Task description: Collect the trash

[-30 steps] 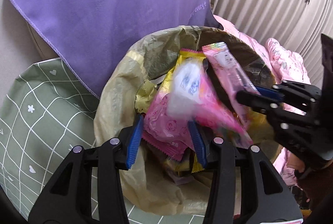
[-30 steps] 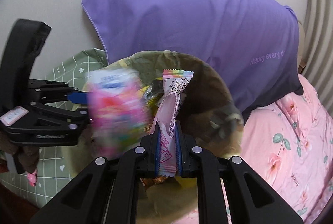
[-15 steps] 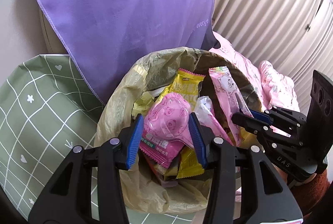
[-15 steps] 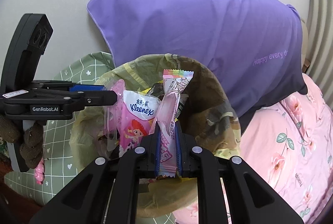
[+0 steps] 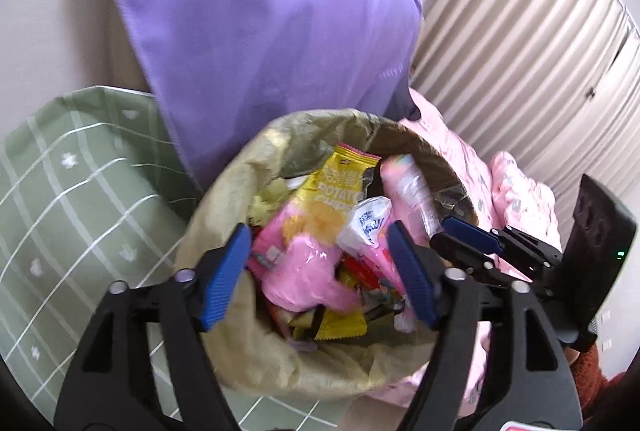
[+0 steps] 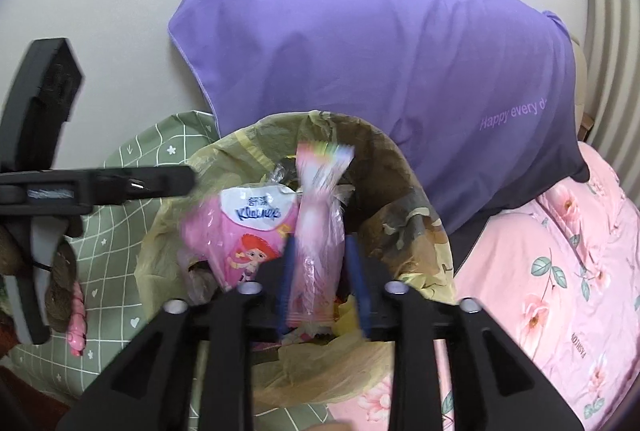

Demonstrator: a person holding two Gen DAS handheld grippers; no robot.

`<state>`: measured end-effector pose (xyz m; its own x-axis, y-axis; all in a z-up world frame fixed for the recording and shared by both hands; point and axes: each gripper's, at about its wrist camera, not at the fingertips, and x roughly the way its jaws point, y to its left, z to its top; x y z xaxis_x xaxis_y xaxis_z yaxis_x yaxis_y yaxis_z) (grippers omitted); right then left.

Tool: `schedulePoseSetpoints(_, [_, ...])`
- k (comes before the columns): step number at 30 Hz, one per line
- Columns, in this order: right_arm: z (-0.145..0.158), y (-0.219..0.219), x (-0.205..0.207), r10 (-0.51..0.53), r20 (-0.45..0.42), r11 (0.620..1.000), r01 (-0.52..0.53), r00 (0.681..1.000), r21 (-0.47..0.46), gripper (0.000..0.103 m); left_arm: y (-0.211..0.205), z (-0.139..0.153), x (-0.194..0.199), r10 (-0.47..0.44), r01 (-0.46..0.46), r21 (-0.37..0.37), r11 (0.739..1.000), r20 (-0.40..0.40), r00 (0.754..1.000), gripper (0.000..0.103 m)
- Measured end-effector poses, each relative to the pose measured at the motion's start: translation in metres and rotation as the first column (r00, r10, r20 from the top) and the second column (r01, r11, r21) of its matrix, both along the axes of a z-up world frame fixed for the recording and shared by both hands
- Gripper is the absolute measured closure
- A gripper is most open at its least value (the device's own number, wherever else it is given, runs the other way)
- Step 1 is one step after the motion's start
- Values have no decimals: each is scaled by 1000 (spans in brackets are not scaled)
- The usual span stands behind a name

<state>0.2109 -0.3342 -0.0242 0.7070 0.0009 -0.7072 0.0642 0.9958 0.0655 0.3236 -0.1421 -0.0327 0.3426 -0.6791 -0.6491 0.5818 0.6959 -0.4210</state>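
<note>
A bin with a yellowish liner (image 5: 224, 199) is stuffed with wrappers: a yellow potato-chip bag (image 5: 340, 183), a pink Kleenex pack (image 6: 256, 227) and a soft pink packet (image 5: 304, 267). My left gripper (image 5: 320, 271) hovers over the bin, its jaws opening wide. The pink packet lies loose between them, and neither pad touches it. My right gripper (image 6: 322, 281) is at the bin's right rim, its jaws opening. A long pink wrapper (image 6: 320, 231) stands blurred between its pads, with a gap showing on the right side.
A purple pillow (image 6: 380, 71) leans on the wall behind the bin. Green checked cloth (image 5: 80, 191) lies to the left, pink floral bedding (image 6: 560, 271) to the right, and a pleated curtain (image 5: 520, 31) beyond. A knitted glove (image 6: 60, 271) holds the left gripper.
The left jaws spread wide and let the pink packets drop into the bin, and the left gripper drew back. The right jaws came off the long pink wrapper, which now blurs.
</note>
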Motion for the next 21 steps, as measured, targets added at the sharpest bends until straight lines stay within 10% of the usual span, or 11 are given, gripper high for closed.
schedulePoseSetpoints(11, [24, 40, -41, 14, 97, 998, -20, 995, 54, 62, 114, 25, -97, 324, -331, 30, 943, 137, 936, 24])
schedulePoseSetpoints(21, [49, 140, -123, 253, 137, 960, -266, 958, 87, 62, 194, 35, -248, 579, -632, 152, 760, 281, 765, 24])
